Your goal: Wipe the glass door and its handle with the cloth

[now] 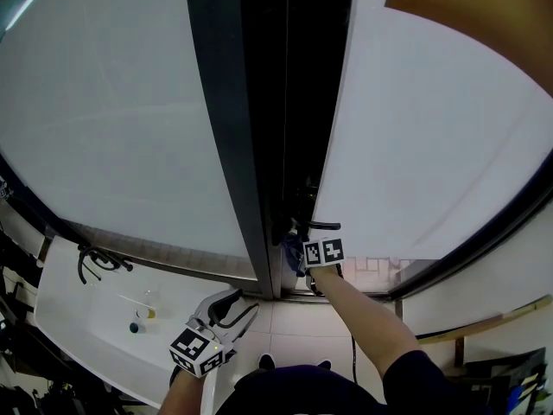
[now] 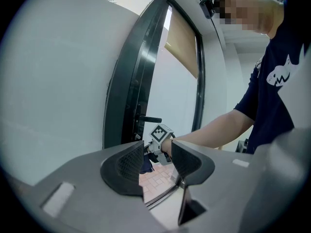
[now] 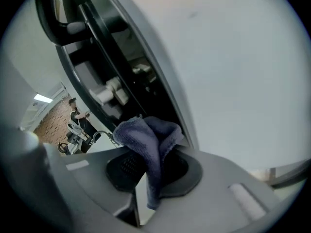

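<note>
At the glass door (image 1: 415, 145), my right claw (image 3: 151, 170) is clamped on a folded blue-grey cloth (image 3: 146, 140), whose bunched top stands above the jaws while a tail hangs down between them. The cloth sits at the door's dark edge, just below the black lever handle (image 1: 321, 226), with pale latch hardware (image 3: 111, 92) close beside it; whether the fabric actually touches the metal cannot be told. My right forearm (image 1: 367, 318) reaches up to the spot from the bottom of the head view. My left claw (image 2: 158, 161) is held low and well apart from the door, its jaws apart with nothing between them. To its left lies a white counter (image 1: 78, 318) carrying a coiled black cable (image 1: 99, 260).
</note>
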`<state>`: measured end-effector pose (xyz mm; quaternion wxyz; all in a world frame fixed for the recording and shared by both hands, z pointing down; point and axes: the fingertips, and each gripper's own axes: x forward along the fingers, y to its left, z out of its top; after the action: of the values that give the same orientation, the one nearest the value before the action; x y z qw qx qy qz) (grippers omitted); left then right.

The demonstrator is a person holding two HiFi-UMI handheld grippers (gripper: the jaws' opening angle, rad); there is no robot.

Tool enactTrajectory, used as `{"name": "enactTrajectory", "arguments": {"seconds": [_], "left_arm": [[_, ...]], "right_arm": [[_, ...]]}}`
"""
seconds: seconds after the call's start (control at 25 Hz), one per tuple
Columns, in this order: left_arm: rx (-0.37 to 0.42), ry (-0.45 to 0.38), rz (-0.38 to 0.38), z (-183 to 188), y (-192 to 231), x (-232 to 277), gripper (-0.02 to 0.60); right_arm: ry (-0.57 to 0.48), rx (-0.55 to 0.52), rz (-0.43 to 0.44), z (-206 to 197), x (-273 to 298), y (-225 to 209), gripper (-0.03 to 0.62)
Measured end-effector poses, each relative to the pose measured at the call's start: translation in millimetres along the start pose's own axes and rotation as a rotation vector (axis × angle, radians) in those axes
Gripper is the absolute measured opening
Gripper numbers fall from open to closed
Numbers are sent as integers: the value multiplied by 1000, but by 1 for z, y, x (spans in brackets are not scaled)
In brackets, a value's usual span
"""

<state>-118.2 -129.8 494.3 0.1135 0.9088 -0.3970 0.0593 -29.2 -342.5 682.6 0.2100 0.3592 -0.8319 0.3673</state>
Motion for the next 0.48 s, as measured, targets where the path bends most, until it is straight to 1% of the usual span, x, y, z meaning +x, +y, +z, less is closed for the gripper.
{"name": "enactTrajectory", "arguments": {"seconds": [0.16,0.28,0.36,0.48], "left_arm": [[4,0,-9,7,-1,6,171],[15,-7,-42,7,-5,16,172],[27,-15,-61,12,-10,26,172],[44,-27,-89,23,-21,43,172]], "right_arm": [[-46,19,63,-18,-21,5,57],[-86,-9,114,-23,-57,16,57],[-130,-43,140,-15,-89,24,57],[-238,-103,152,4,-146,31,57]]}}
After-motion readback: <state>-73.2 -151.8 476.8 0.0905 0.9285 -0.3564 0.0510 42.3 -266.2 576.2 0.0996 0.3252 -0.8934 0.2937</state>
